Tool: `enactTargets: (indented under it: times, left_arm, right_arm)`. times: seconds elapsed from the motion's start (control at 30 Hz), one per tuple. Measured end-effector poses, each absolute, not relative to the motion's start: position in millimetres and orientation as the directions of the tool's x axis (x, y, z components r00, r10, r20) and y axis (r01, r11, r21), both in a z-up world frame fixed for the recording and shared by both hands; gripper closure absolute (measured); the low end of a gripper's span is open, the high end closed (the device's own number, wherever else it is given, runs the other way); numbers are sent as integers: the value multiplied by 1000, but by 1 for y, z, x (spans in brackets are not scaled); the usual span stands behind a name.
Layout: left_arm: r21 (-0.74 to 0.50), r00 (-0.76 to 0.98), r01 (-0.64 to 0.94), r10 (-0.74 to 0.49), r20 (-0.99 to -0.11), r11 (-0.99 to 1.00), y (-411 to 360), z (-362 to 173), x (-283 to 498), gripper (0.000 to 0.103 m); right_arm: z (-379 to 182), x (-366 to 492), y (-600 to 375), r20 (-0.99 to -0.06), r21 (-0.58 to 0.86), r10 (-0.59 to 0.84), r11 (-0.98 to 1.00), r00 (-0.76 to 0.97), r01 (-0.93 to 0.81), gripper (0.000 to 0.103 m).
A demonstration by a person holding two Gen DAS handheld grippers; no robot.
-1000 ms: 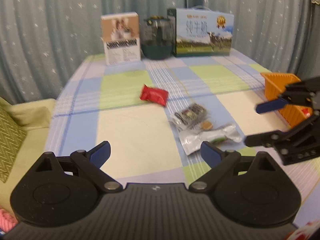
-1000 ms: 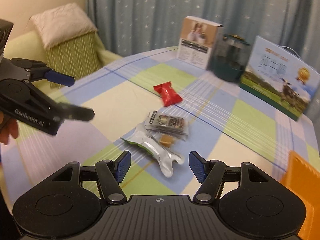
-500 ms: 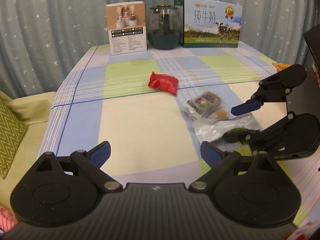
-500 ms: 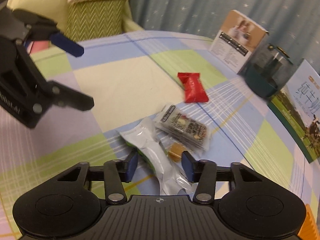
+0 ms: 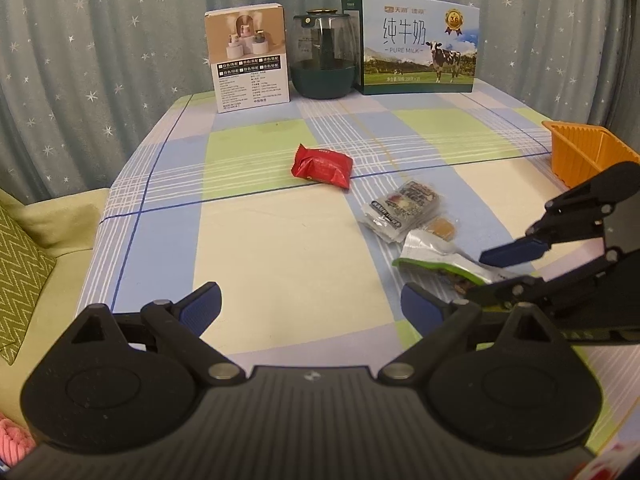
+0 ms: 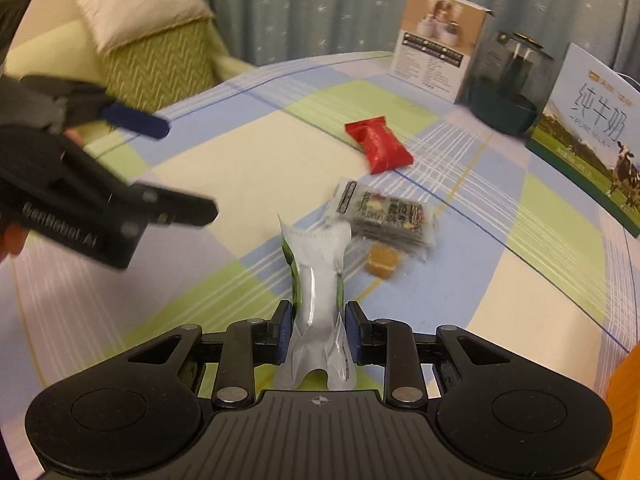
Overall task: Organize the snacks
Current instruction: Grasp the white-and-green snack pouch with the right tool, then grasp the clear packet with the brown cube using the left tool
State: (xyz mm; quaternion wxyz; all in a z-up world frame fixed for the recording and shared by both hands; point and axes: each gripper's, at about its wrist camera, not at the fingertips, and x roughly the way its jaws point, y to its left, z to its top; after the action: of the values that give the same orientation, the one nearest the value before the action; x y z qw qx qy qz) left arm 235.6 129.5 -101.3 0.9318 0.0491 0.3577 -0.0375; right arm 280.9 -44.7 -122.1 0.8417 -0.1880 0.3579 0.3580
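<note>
Four snacks lie on the checked tablecloth (image 5: 280,272), and the nearest, a silver-and-green packet (image 6: 320,280), sits between the blue pads of the right gripper (image 6: 316,330), whose jaws are closing on its narrow waist, the pads touching its sides. The hold looks aimed at the crinkled middle, likely because the flat foil gives little else to pinch. Just beyond it, touching or nearly so, lie a dark printed packet (image 6: 386,214) and a small caramel-coloured sweet (image 6: 382,262); a red packet (image 5: 322,165) rests apart, nearer the table's centre. The left gripper (image 5: 310,310) hovers with its fingers wide apart and nothing between them, probably waiting its turn. An orange basket (image 5: 580,152) at the table's right edge seems the likely destination. A printed box (image 5: 250,58), a glass jar (image 5: 323,60) and a milk carton (image 5: 418,44) line the far edge, clear of the path.
</note>
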Motion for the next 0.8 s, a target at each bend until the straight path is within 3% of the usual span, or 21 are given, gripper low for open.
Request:
enactTargets:
  times: [0.27,0.53,0.8]
  left_arm:
    - [49,736,91,-34,-677,995,132,-102,236,8]
    - [39,725,127,-66,-686,991,125,-104,237,8]
    - [15,718,209,-142,-681,978,100,-107,244,8]
  right_arm:
    - [-130,288,-41,-726,-37,442,741,528,-671,75]
    - [-118,275,-69,-695,79,485,785,530,-615,76]
    - [-103,261,-119,-644,180,434,886,630,-427,77]
